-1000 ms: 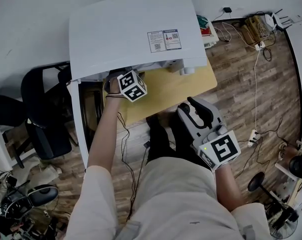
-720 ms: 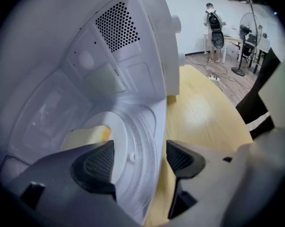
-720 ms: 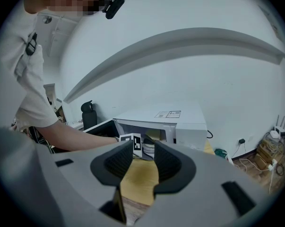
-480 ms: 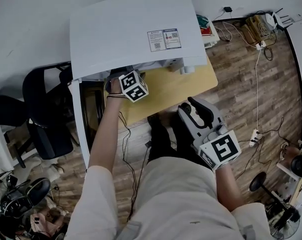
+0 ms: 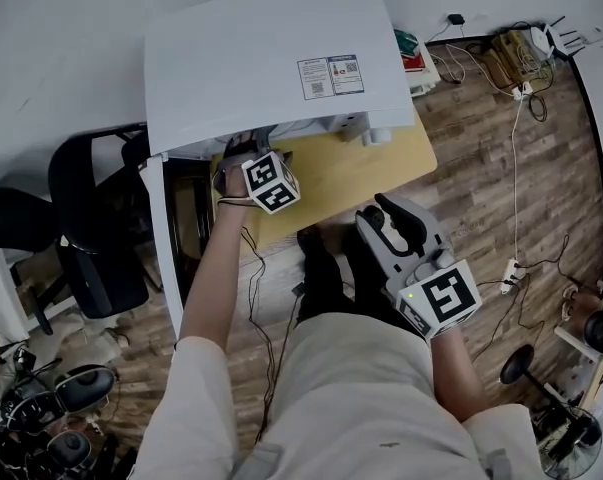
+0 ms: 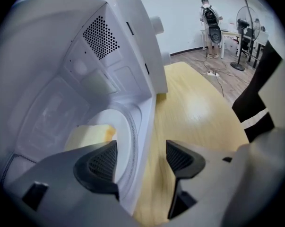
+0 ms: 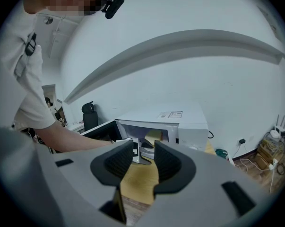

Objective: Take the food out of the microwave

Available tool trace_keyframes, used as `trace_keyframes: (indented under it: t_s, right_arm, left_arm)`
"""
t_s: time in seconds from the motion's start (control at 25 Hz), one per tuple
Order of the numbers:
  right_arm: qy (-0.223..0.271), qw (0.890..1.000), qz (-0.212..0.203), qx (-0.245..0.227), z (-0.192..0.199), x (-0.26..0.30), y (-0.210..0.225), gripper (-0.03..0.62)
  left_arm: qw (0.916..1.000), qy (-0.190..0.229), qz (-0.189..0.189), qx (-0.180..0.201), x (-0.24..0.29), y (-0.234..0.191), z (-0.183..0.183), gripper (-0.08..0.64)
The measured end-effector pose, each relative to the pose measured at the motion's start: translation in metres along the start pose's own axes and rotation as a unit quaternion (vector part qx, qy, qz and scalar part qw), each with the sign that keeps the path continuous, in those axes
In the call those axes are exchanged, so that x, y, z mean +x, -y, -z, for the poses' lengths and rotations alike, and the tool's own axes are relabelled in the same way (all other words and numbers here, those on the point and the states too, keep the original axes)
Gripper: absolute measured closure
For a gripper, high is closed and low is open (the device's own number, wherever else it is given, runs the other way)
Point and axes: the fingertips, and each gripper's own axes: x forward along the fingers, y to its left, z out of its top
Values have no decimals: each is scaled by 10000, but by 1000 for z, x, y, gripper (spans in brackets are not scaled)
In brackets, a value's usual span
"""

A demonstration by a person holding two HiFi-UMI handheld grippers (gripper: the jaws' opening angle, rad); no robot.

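1. While the microwave [image 5: 271, 63] stands on the worktop [image 5: 351, 168], its door [image 5: 161, 248] hangs open at the left.
2. The left gripper [image 6: 140, 157] is at the mouth of the microwave, with its jaws apart and nothing between them.
3. The food [image 6: 88, 134], a pale yellow piece, lies on a white plate [image 6: 125, 122] inside, just behind the left jaw.
4. The right gripper [image 7: 143, 162] is back from the worktop, with its jaws a little apart and empty.

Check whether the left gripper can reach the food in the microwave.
Probably yes: the door stands open, the left gripper is at the cavity mouth, jaws apart, and nothing lies before the food on its plate.
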Motion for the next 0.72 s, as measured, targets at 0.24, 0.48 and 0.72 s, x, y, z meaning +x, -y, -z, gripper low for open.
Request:
trace_keyframes:
  t_s: [0.24, 0.48, 0.72]
  right_arm:
    - [0, 10000, -22, -24, 0, 0, -6, 457]
    - [4, 10000, -59, -48, -1, 0, -11, 457]
    - [5, 10000, -83, -51, 0, -1, -16, 457]
  left_arm:
    - [10000, 1, -69, 15, -6, 7, 4, 252]
    - [9997, 10, -236, -16, -14, 8, 8, 313]
    - [9991, 36, -415, 19, -19, 10, 10, 354]
